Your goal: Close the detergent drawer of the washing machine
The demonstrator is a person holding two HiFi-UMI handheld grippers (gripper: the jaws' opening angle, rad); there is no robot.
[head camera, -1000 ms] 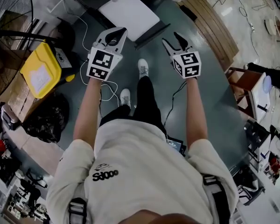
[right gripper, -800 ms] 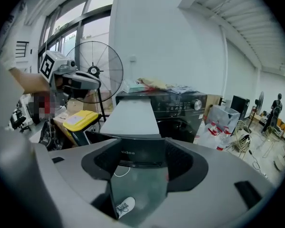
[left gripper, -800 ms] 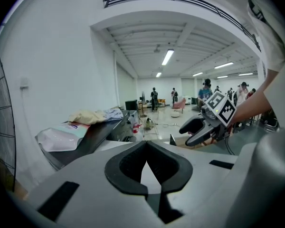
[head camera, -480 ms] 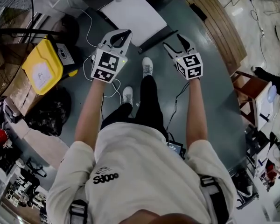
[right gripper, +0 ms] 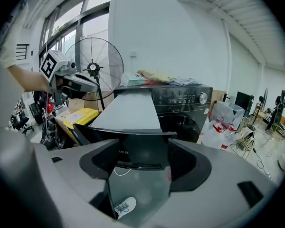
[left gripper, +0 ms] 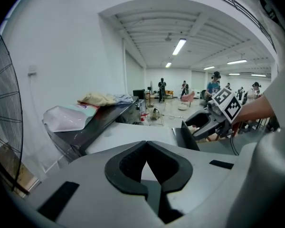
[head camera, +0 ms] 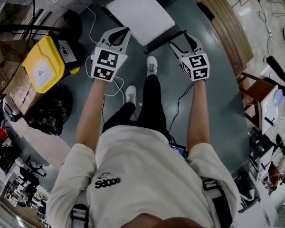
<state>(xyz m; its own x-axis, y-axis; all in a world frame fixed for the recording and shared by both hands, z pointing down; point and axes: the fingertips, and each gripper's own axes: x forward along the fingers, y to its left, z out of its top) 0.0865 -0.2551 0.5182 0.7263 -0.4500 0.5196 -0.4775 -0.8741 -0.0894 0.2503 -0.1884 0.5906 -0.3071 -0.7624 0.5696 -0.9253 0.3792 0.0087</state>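
The drawer [head camera: 164, 40] stands out of the washer [head camera: 137, 13] just ahead of the right gripper [right gripper: 140, 151], whose empty jaws have just been opening wide, so push its front squarely, straight in; the left gripper [left gripper: 146, 146], jaws together, holds nothing.

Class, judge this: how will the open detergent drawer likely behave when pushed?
The detergent drawer looks rigid, so it probably won't flex. It juts straight from the washing machine, so it likely slides in rather than tipping.

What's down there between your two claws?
Head view: the person's white shoe on the dark floor lies between left claw and right claw. The right claw's jaws have just been opening, with nothing between them.
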